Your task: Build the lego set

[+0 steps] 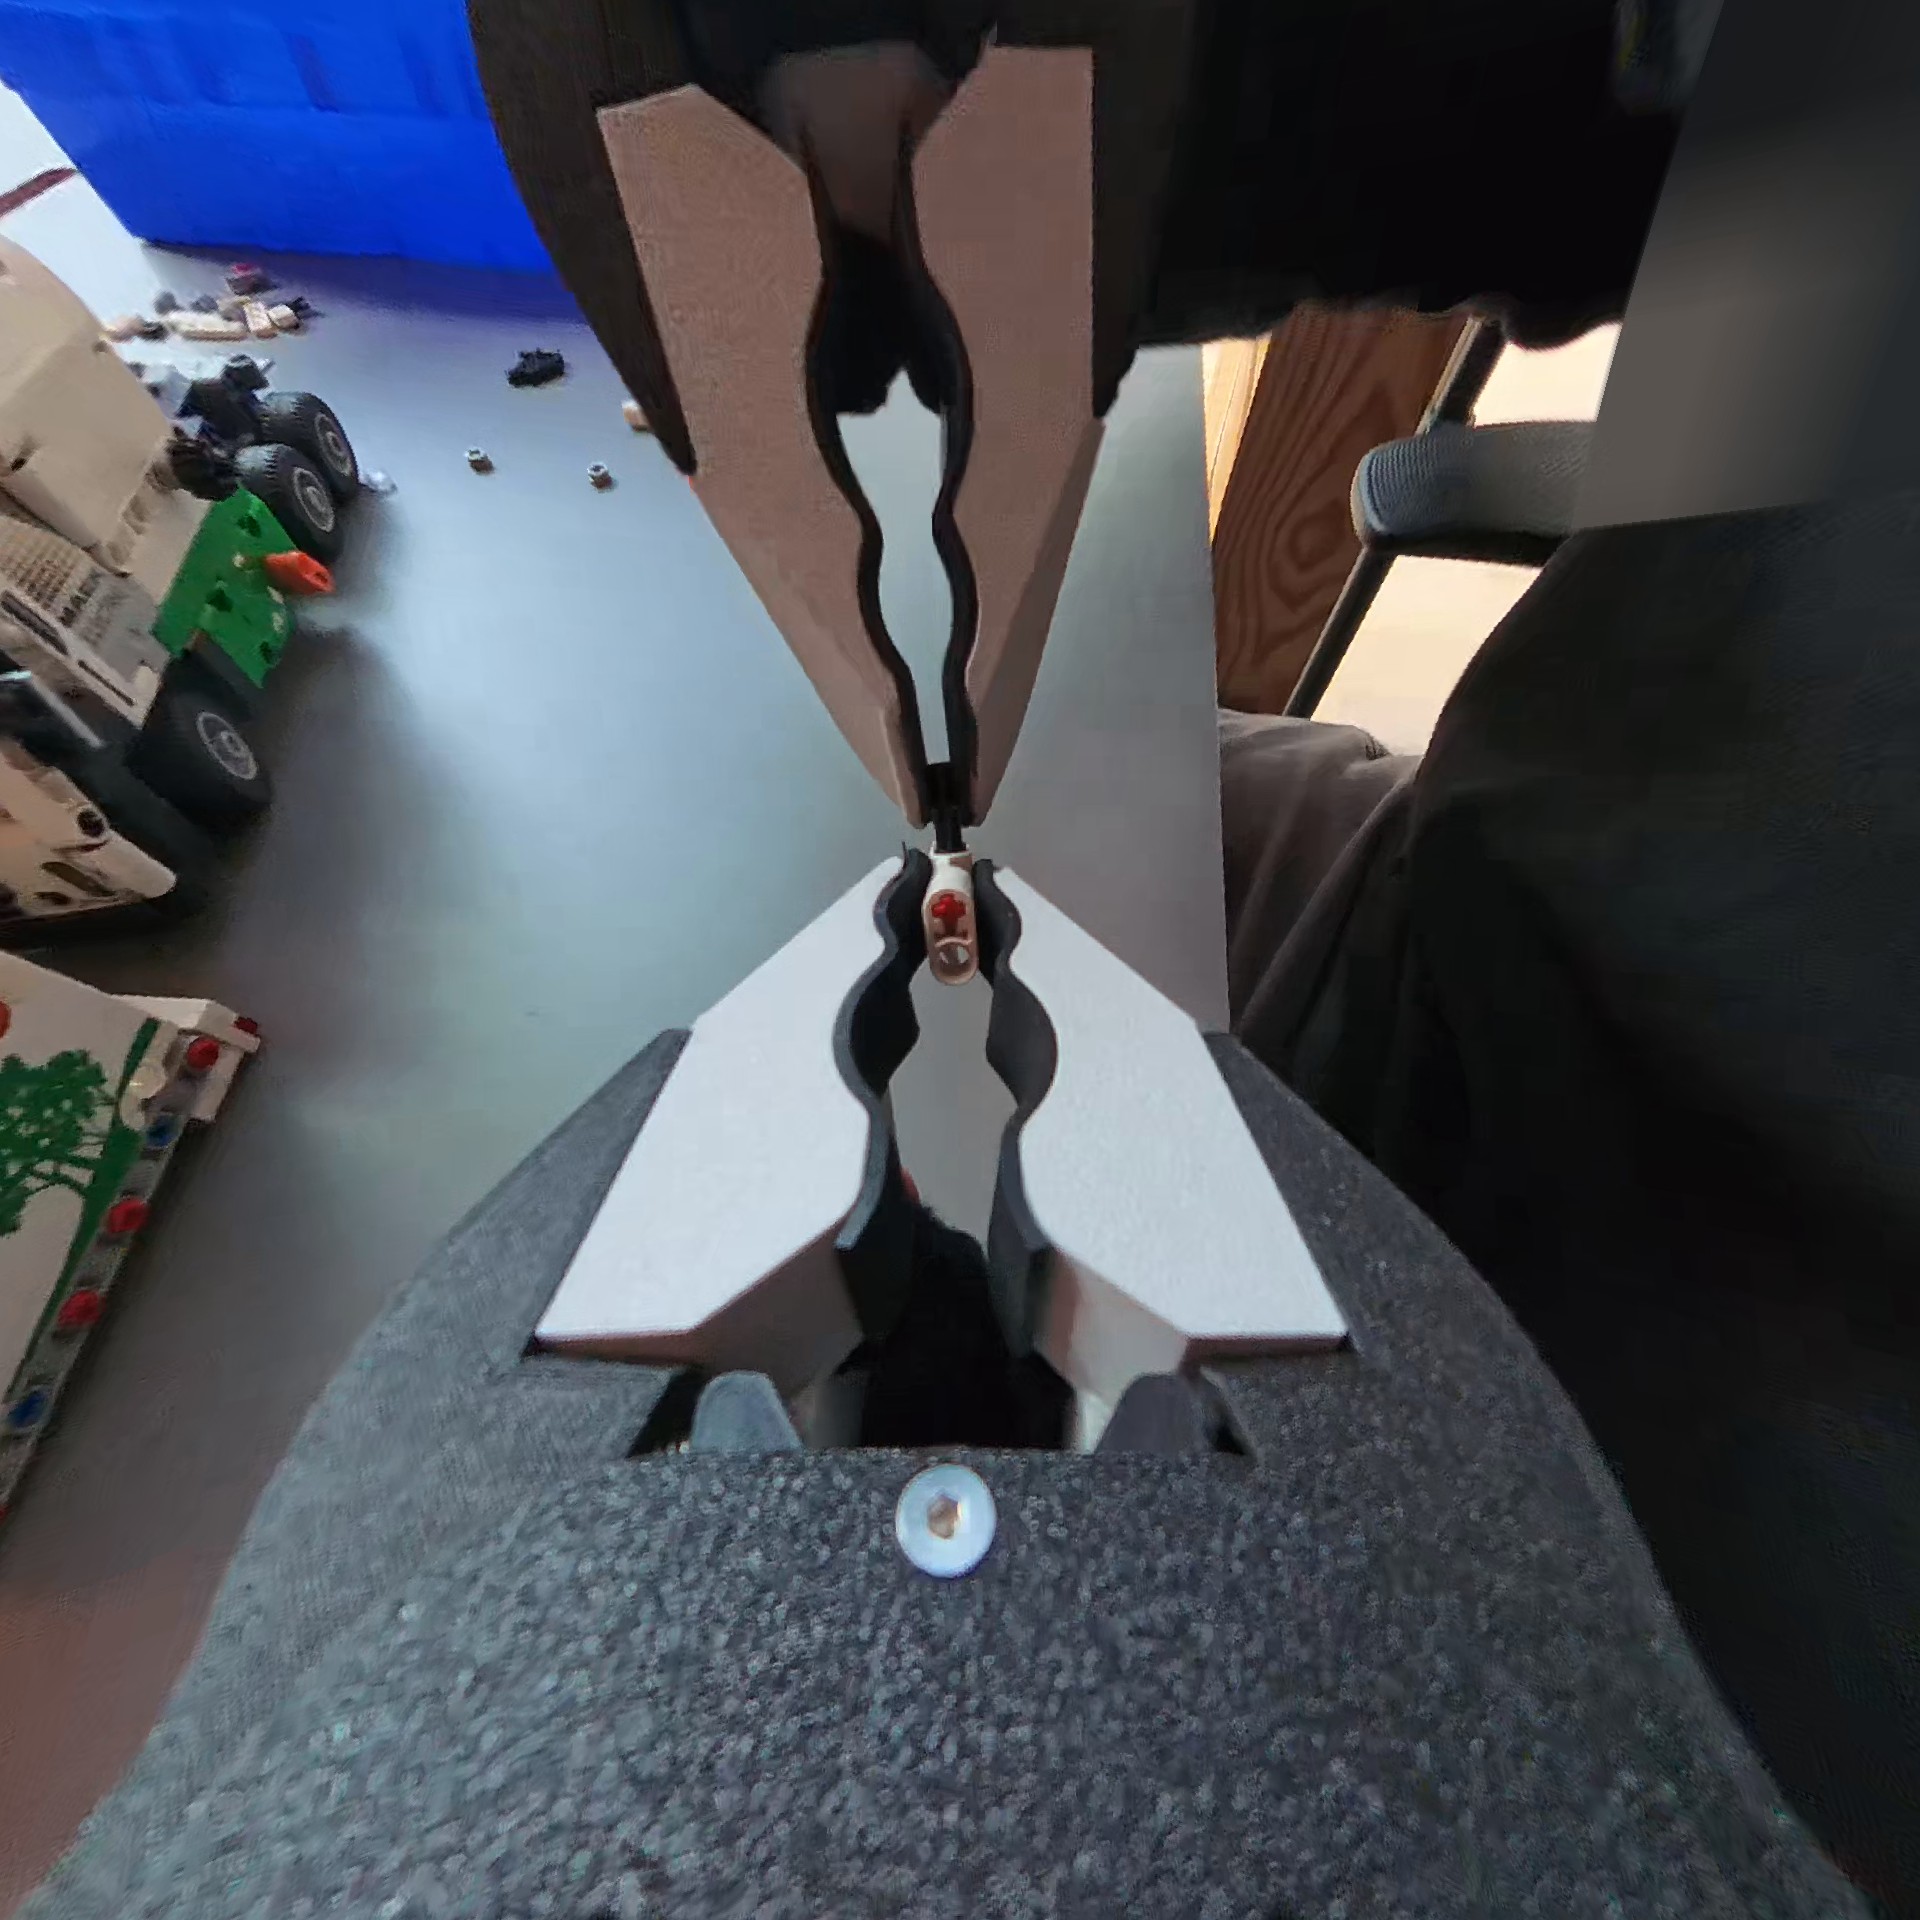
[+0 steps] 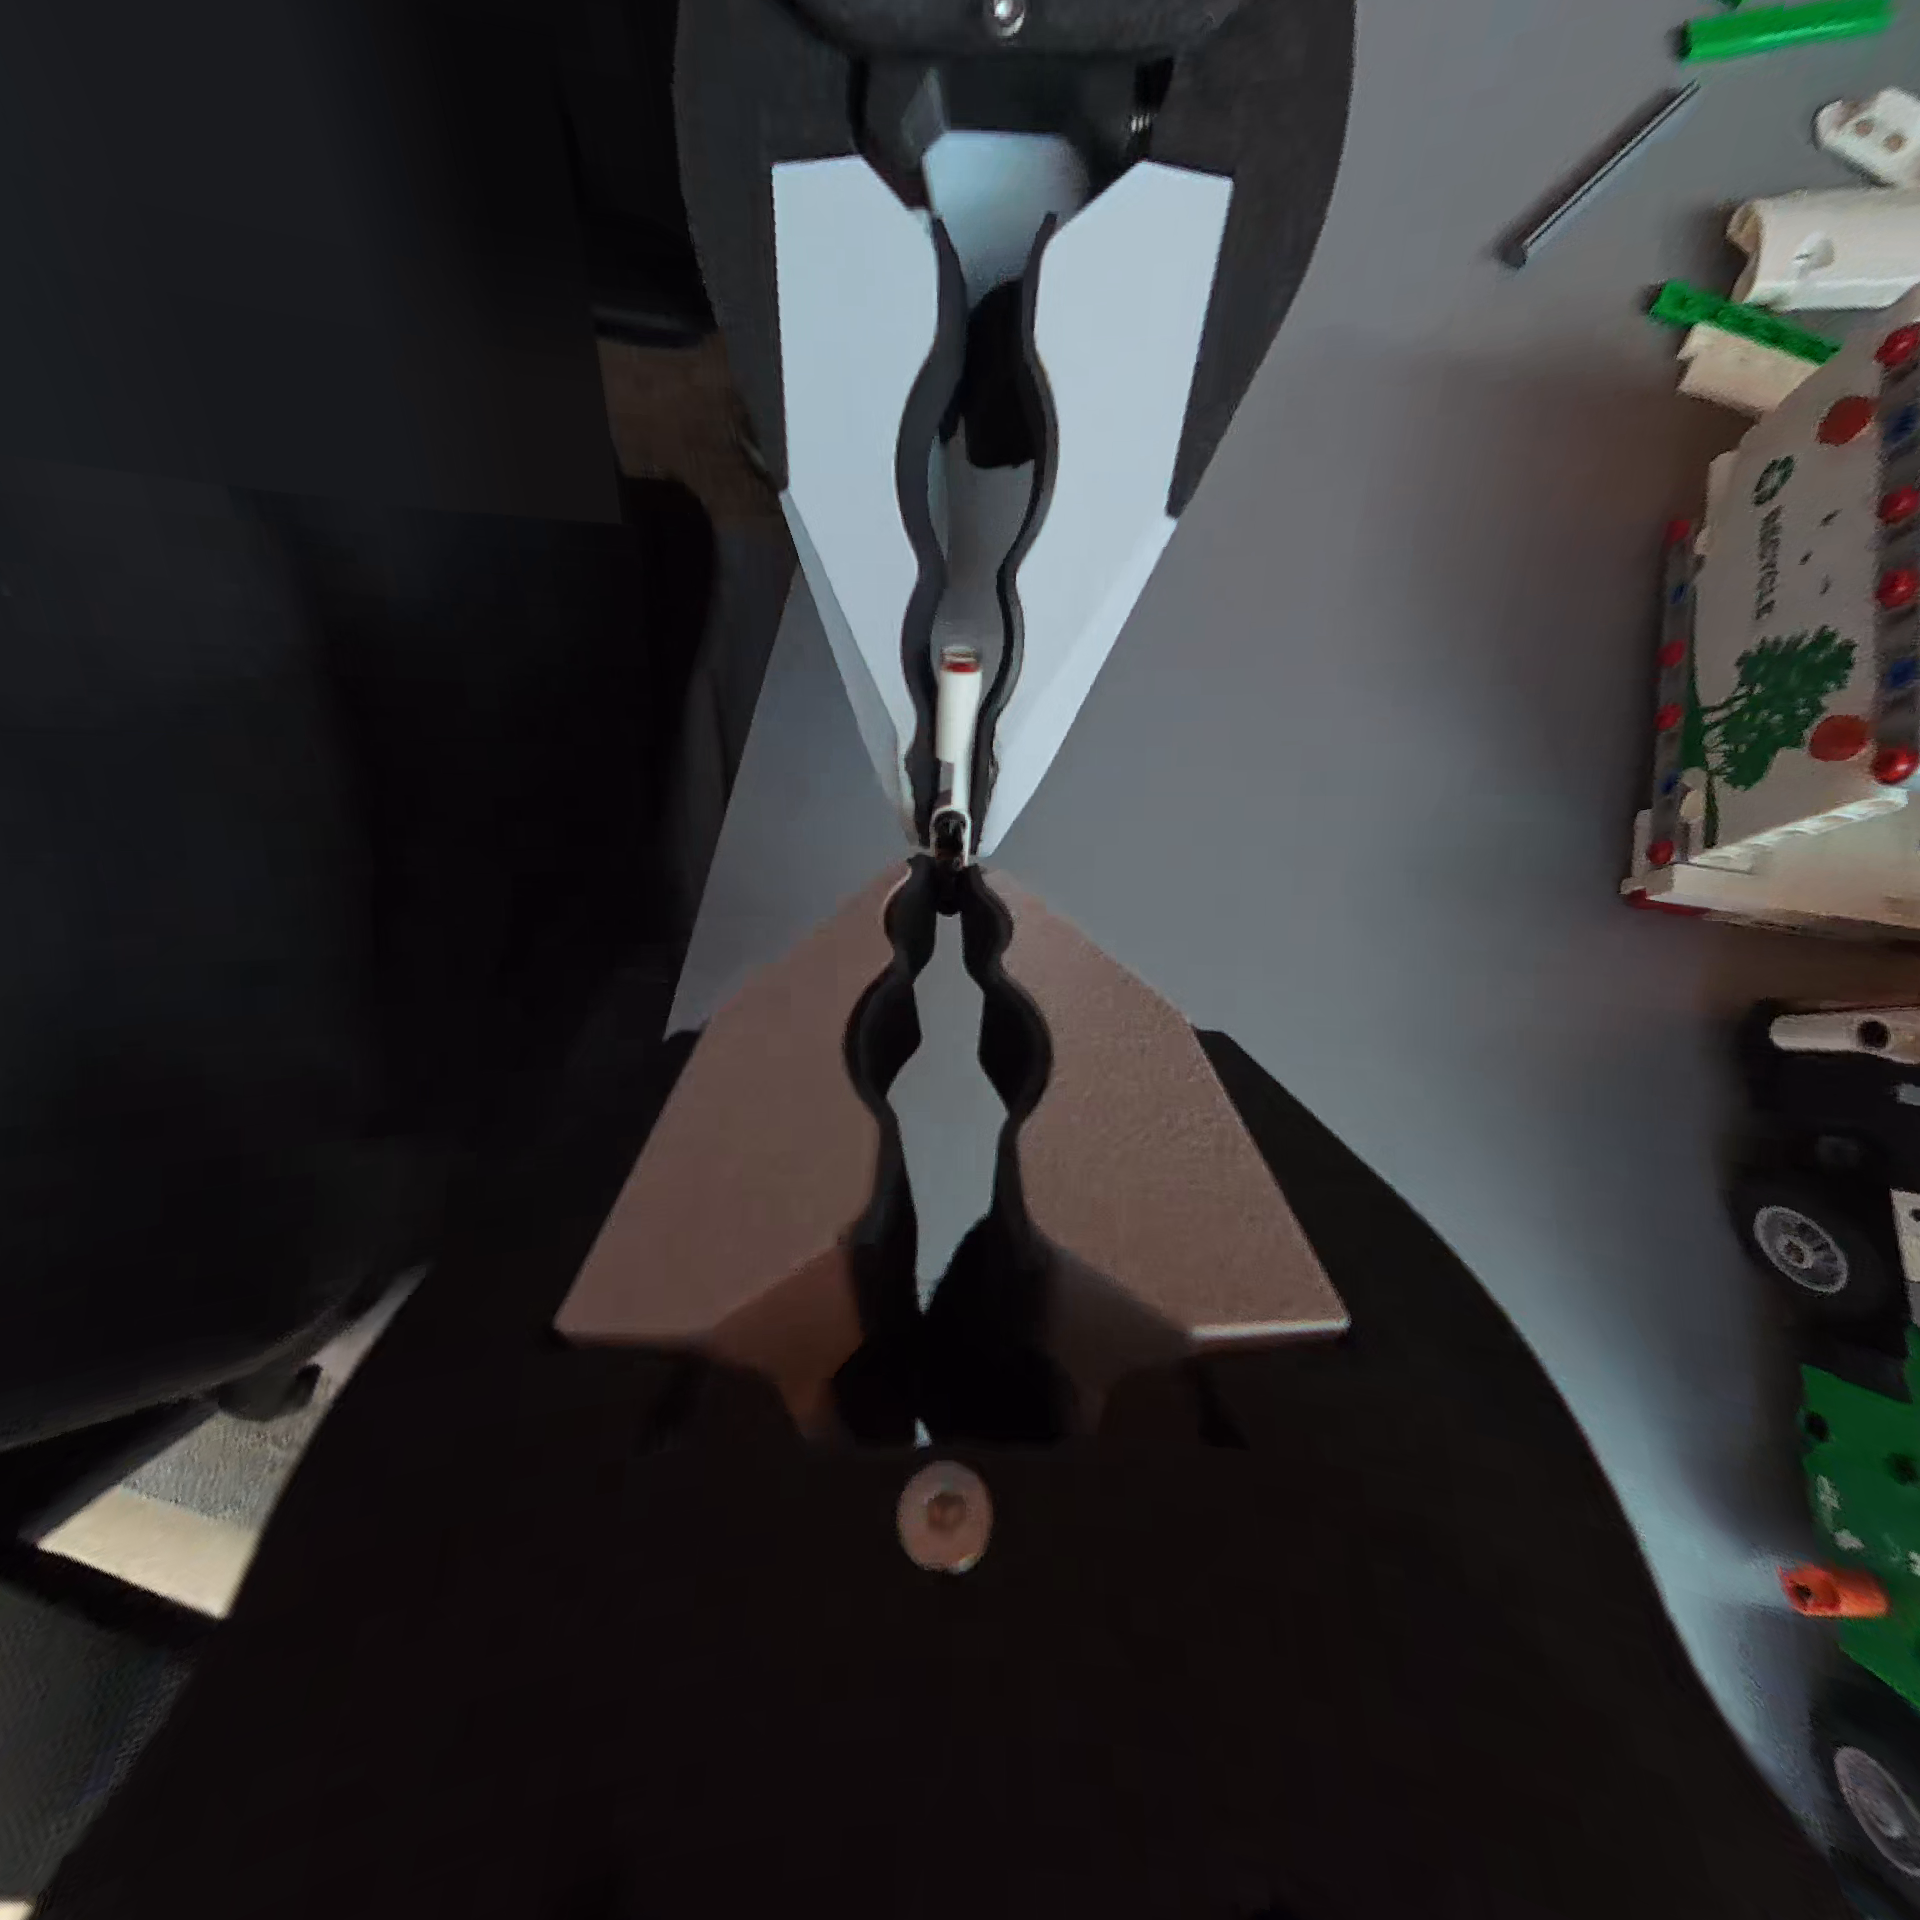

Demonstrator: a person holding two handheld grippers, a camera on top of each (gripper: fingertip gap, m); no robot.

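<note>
Grainy black housing with a silver countersunk screw (image 1: 944, 1526) fills the foreground of our left wrist view. Beyond it our left gripper (image 1: 948, 914), with pale flat fingers lined by wavy black pads, is pinched nearly together on a small white connector (image 1: 948, 928) that has a red cross-shaped axle end in one hole and a round hole below it. Tip to tip with it, our right gripper (image 1: 943, 805), its fingers brownish in this light, is closed around a short black pin (image 1: 943, 816) whose far end meets the connector; how deep it sits is hidden by the pads.

In the right wrist view the pin (image 2: 948, 836) is mostly swallowed between the fingertips and slightly blurred. Both pieces hang above the grey table (image 1: 540, 727), near its edge.

Left of the connector in the left wrist view sits the white truck model (image 1: 114, 582) with rubber tyres and a green panel, cut off by the frame. Its separate white body (image 2: 1787, 665) carries a green tree print, a recycling symbol and some lettering. Loose small pieces (image 1: 239, 312) lie beyond, too tiny to identify, before something blue (image 1: 281, 125).
</note>
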